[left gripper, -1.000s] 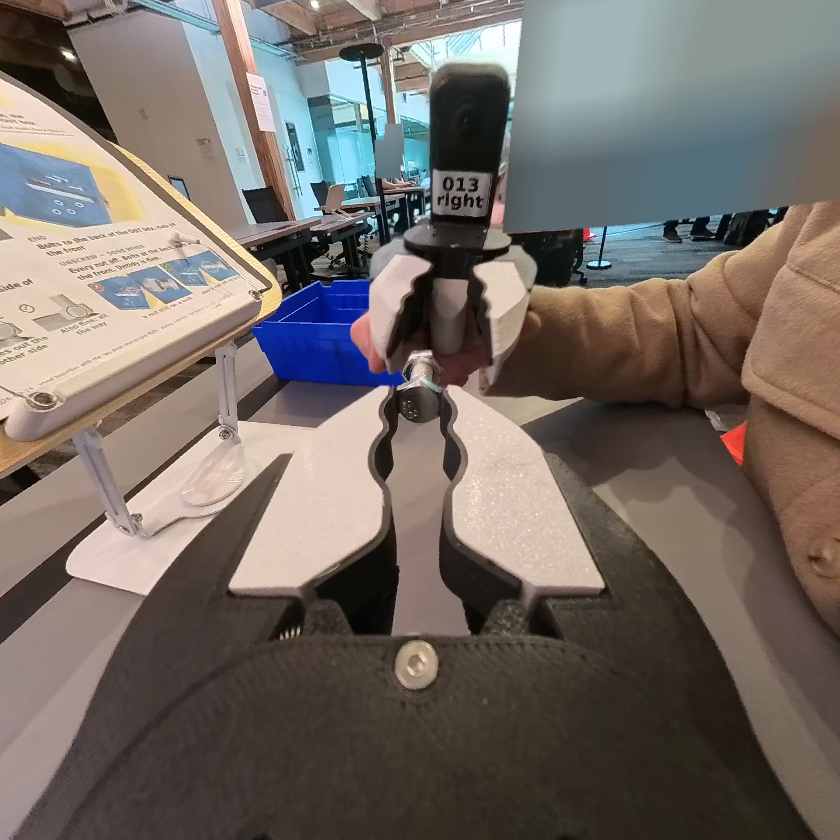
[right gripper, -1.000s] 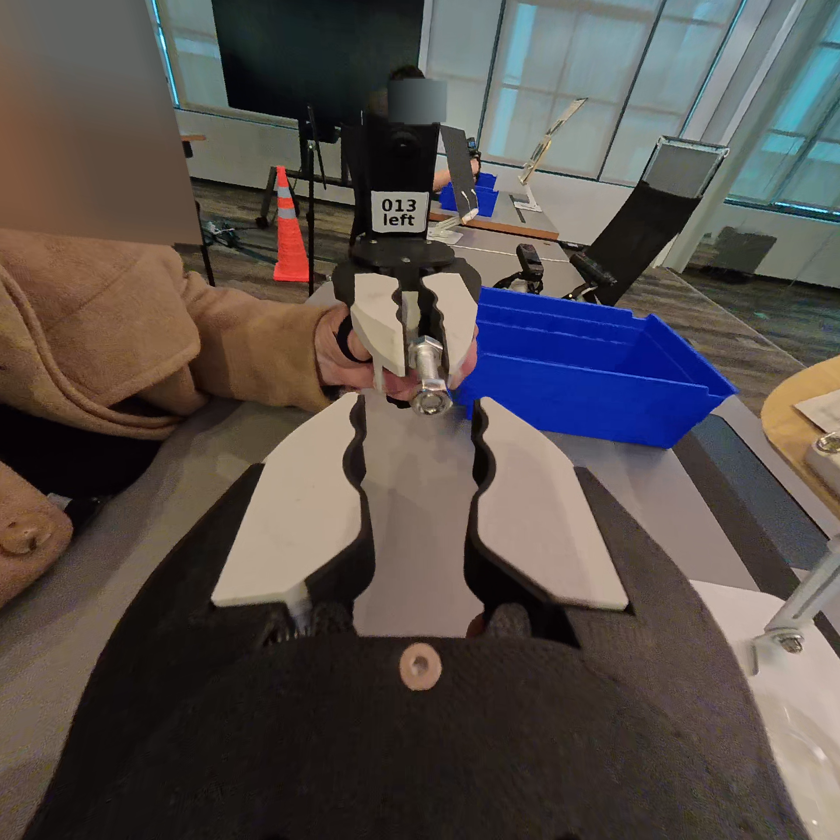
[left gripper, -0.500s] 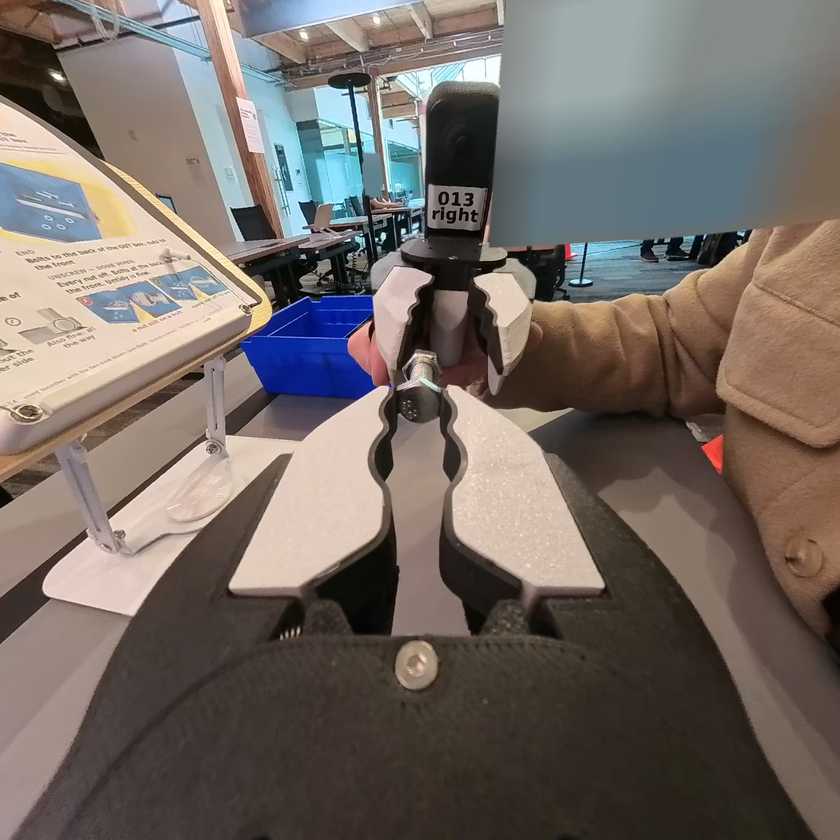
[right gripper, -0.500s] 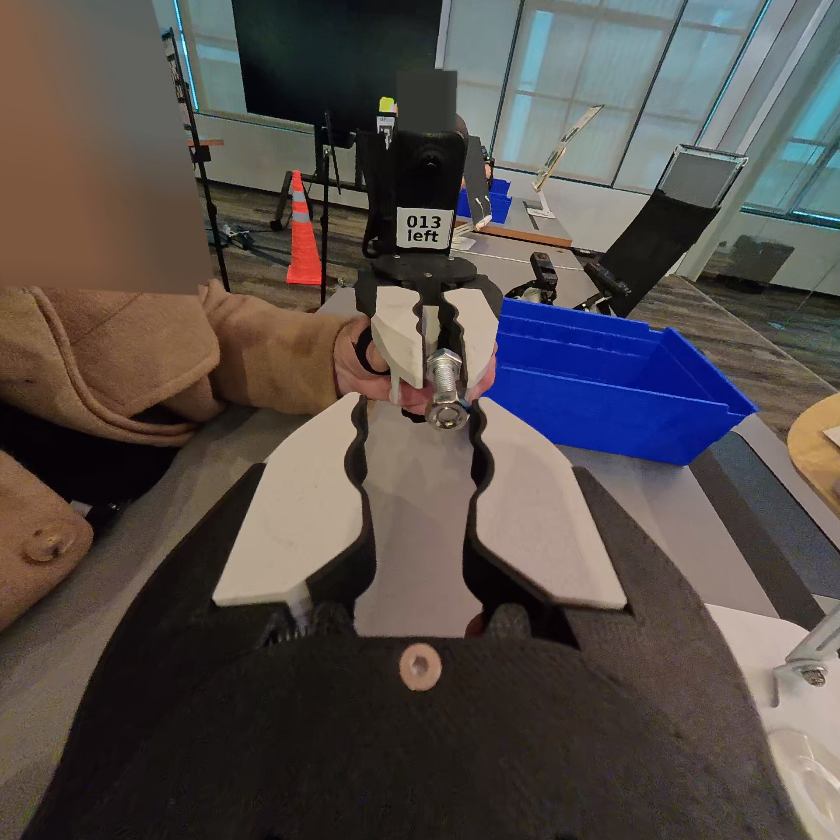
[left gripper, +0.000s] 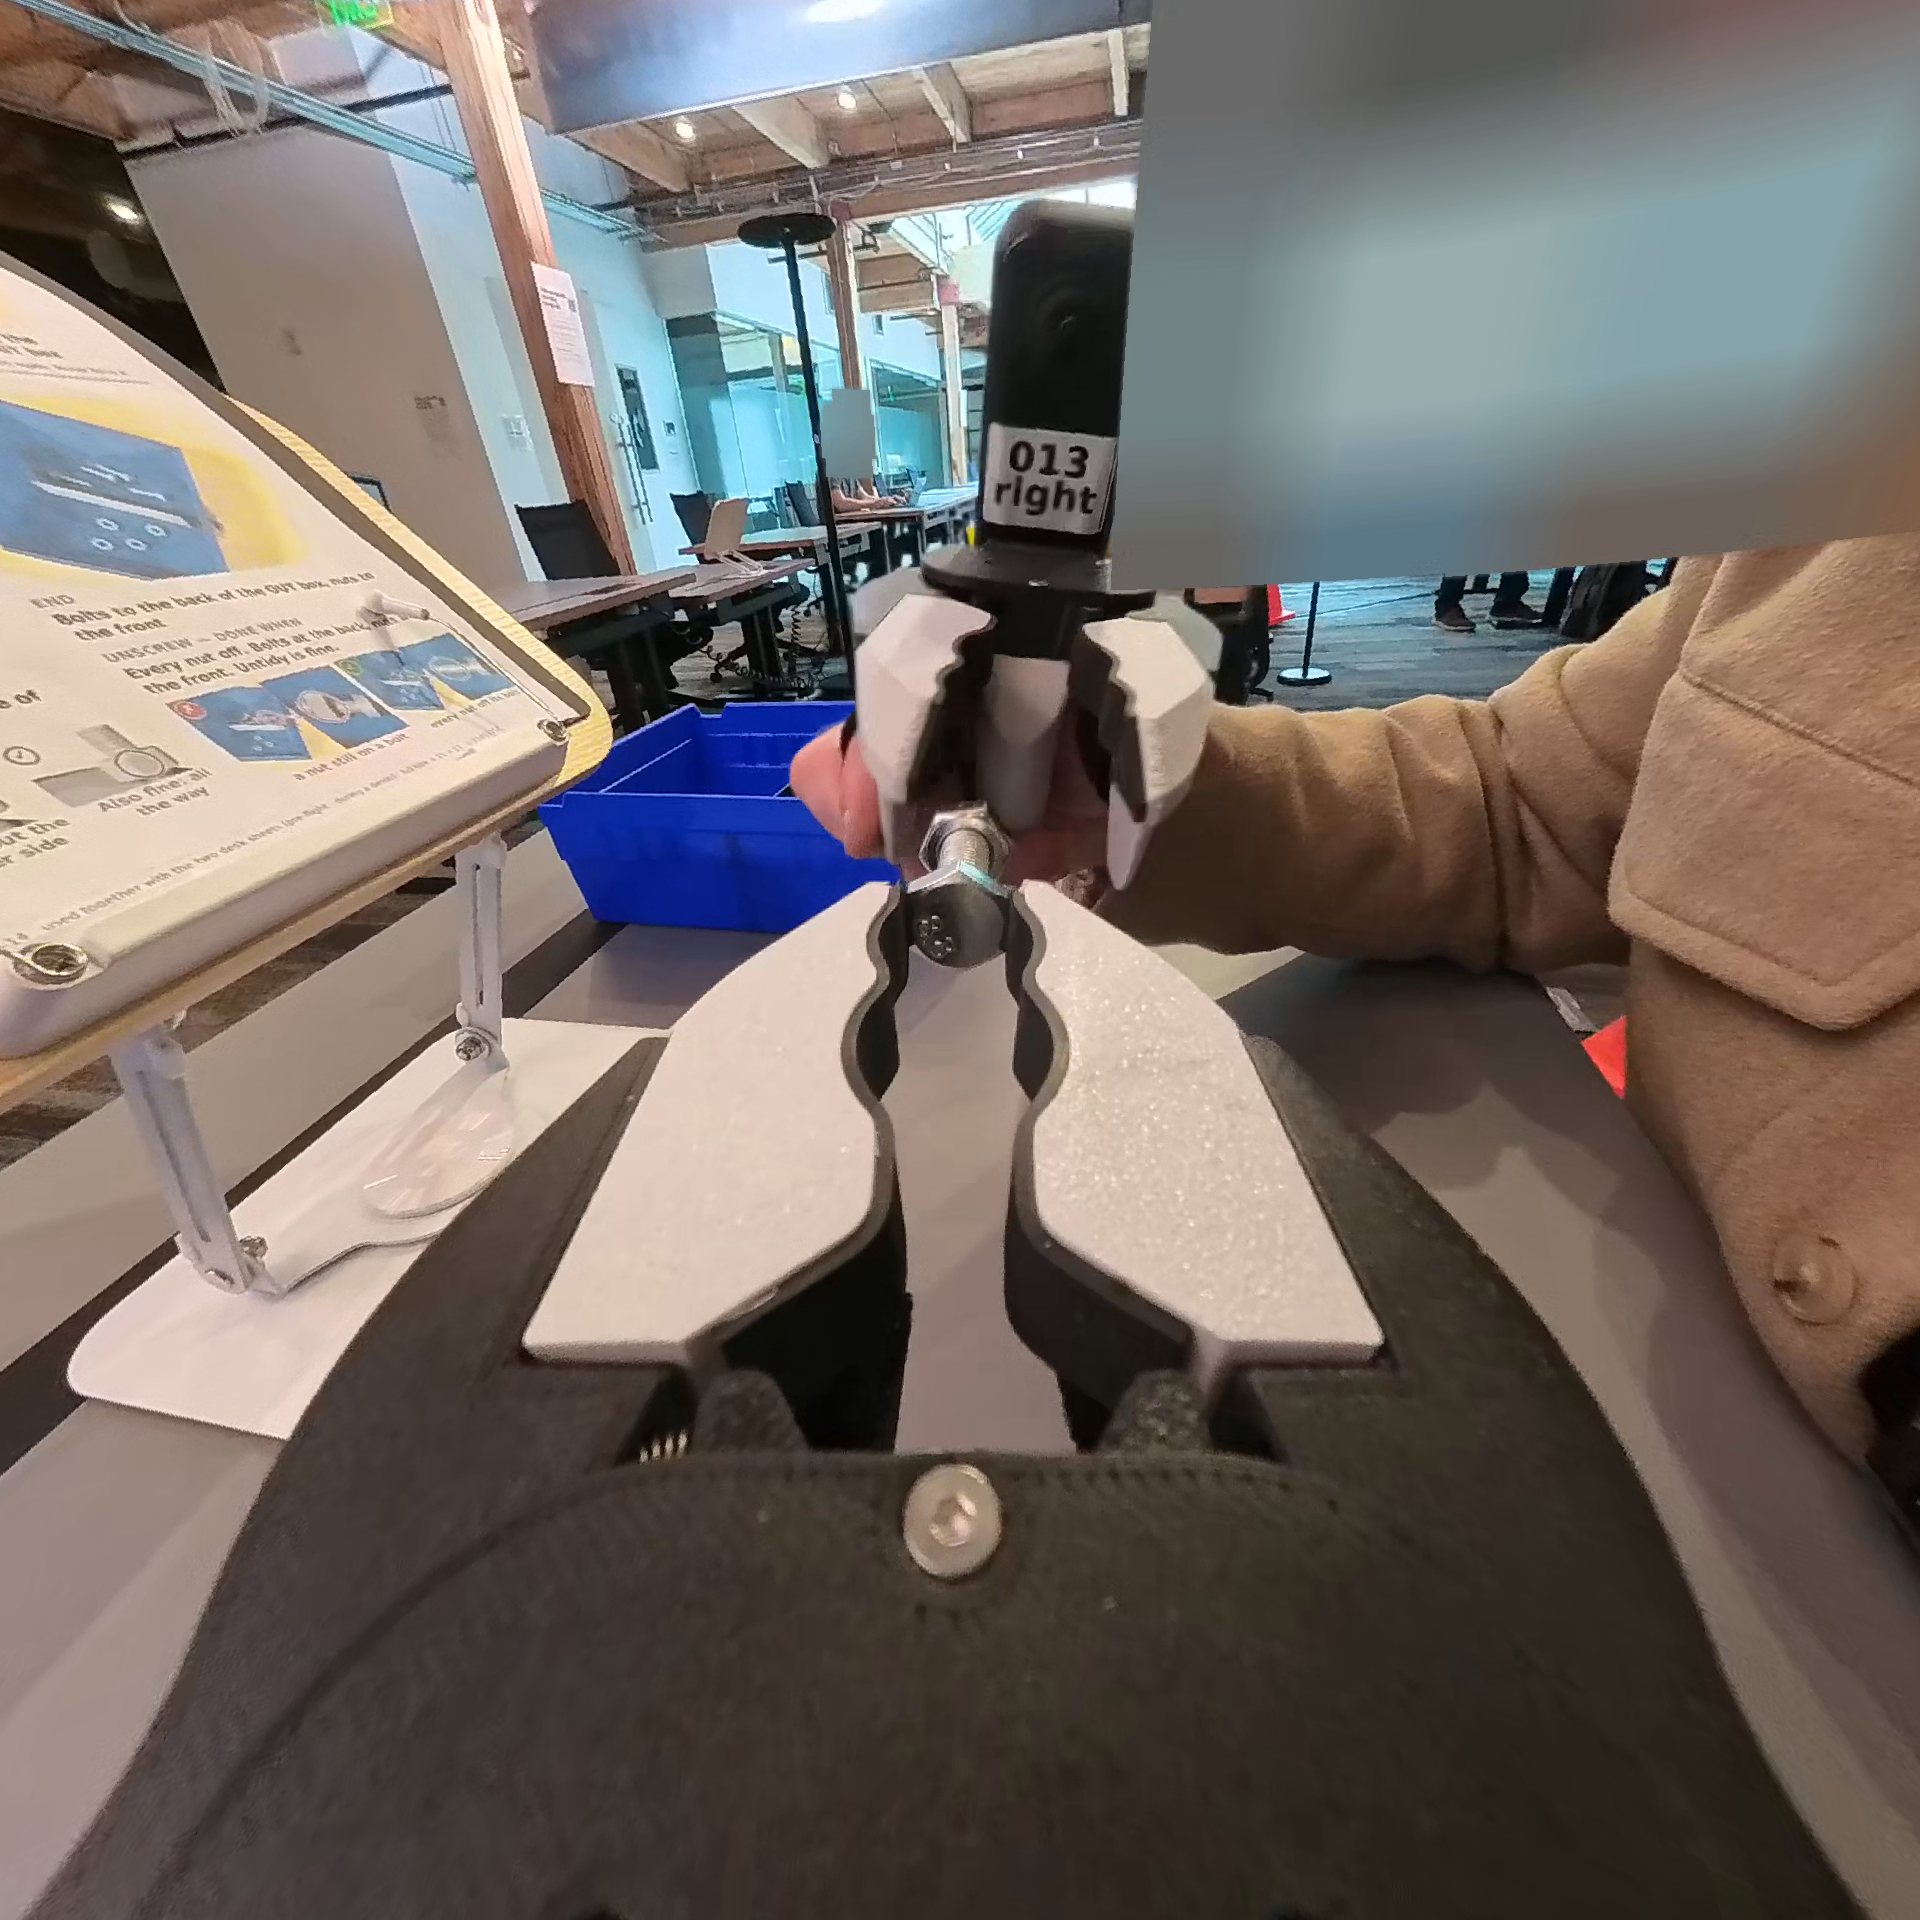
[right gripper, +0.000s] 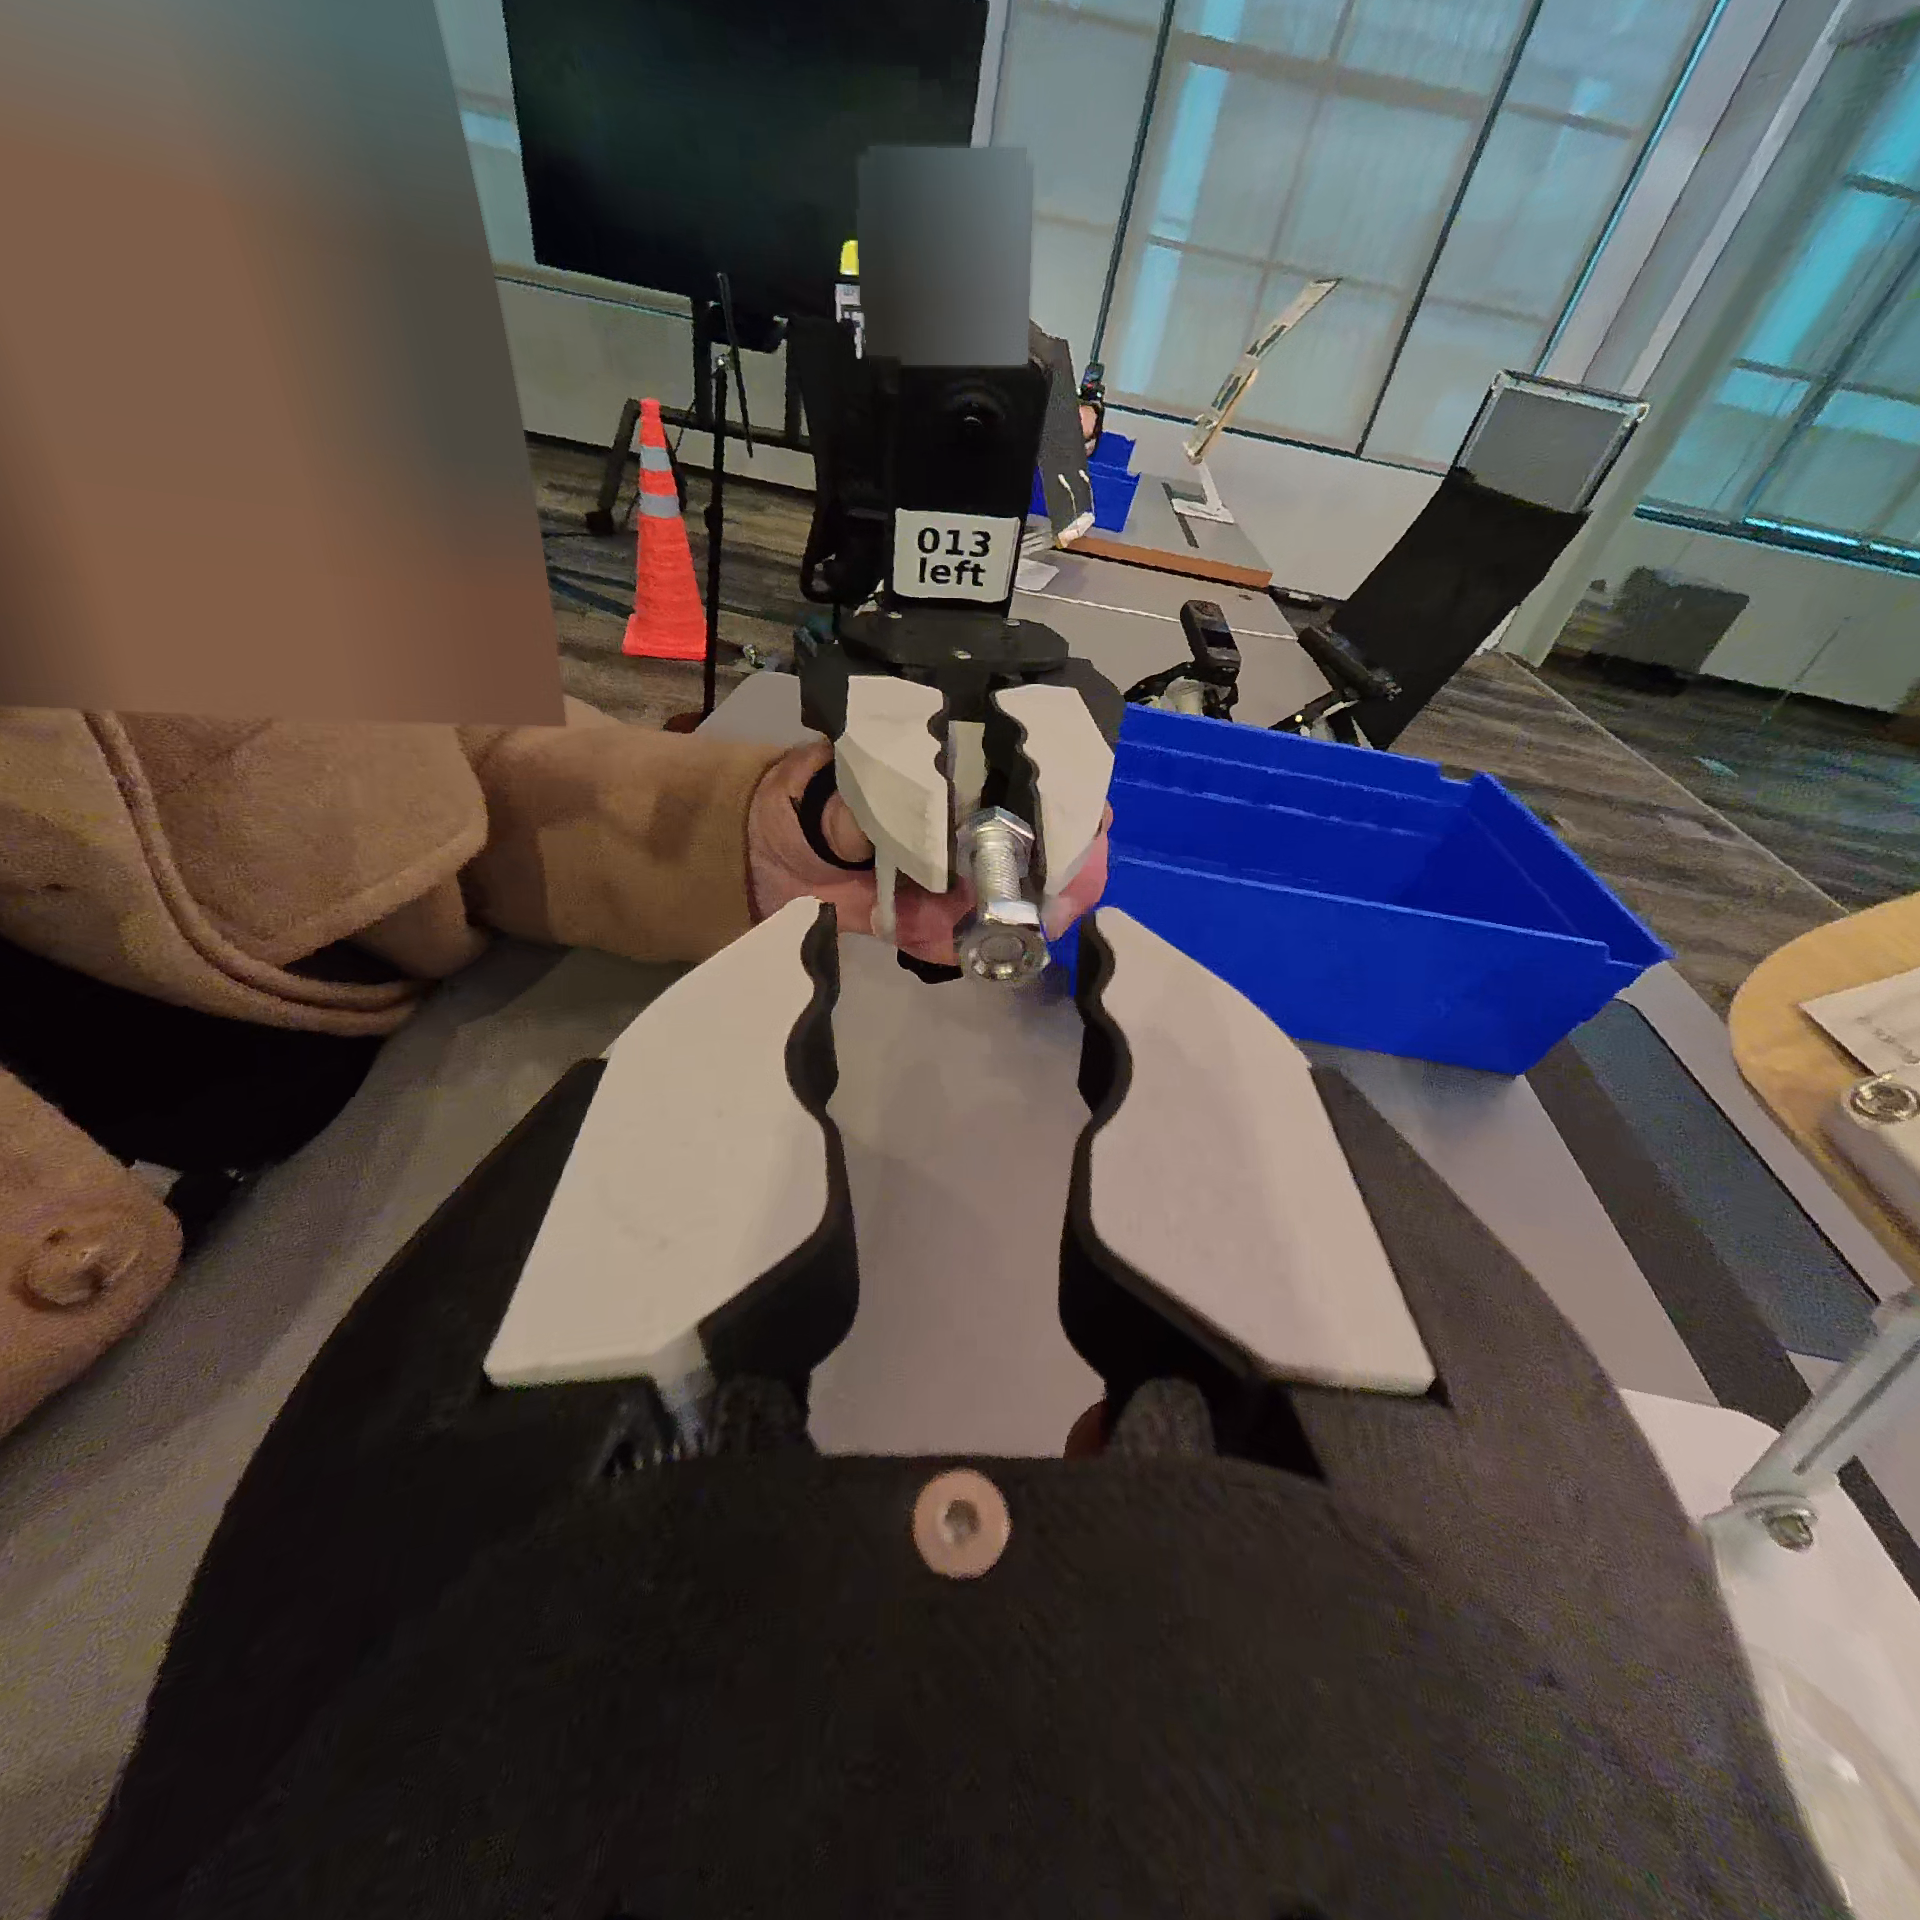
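My left gripper (left gripper: 954,914) is shut on the hex head of a silver bolt (left gripper: 951,925), held above the grey table (left gripper: 1403,1049). The bolt's threaded shaft points away toward my right gripper (left gripper: 1013,852) and carries a nut (left gripper: 961,831). In the right wrist view my right gripper (right gripper: 956,920) is open, and the nut (right gripper: 1000,940) at the bolt's near end sits between its fingertips, closer to the right finger (right gripper: 1101,956). The left gripper (right gripper: 992,873) faces it, gripping the bolt head (right gripper: 997,831). Whether the fingers touch the nut I cannot tell.
A blue bin (left gripper: 707,831) stands on the table behind the grippers; it also shows in the right wrist view (right gripper: 1351,935). An instruction board on a white stand (left gripper: 260,675) is at the left. The person's tan sleeves (left gripper: 1455,810) reach in. An orange cone (right gripper: 660,540) stands on the floor.
Both grippers have shifted slightly with the bolt still between them. In the right wrist view the nut has drifted toward the right finger. The left gripper stays shut, the right stays open.
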Tool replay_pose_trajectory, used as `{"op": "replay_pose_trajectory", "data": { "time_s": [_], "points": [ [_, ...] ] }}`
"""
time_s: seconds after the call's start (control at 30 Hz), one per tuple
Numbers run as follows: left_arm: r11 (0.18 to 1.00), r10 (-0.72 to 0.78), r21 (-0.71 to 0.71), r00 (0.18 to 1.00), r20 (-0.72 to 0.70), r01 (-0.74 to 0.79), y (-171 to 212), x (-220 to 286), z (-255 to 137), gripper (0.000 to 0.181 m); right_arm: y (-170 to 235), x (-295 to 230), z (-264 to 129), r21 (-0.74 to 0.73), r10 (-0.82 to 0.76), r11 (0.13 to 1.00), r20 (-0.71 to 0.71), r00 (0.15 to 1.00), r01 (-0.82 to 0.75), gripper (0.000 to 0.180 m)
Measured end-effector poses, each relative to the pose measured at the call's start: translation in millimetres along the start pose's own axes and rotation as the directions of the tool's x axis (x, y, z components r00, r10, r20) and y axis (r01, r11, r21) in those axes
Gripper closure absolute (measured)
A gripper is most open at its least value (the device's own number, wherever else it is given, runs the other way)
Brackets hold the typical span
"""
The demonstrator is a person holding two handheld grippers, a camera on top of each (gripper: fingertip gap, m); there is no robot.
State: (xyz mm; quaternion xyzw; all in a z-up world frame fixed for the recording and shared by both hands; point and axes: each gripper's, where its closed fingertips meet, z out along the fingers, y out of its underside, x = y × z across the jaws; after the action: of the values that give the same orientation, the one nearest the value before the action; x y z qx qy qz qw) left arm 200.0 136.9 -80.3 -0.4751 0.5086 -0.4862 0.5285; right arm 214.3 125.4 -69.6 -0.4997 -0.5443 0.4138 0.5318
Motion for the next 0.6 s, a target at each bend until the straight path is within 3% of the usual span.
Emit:
{"op": "replay_pose_trajectory", "data": {
  "time_s": [0.6],
  "points": [
    [1.0, -0.008, 0.014, 1.0, -0.016, 0.009, -1, 2, 0, 0.164, -5, -6, 1, 0.004, -0.024, 1.0, 0.012, 1.0, 0.024, 0.137]
  ]
}}
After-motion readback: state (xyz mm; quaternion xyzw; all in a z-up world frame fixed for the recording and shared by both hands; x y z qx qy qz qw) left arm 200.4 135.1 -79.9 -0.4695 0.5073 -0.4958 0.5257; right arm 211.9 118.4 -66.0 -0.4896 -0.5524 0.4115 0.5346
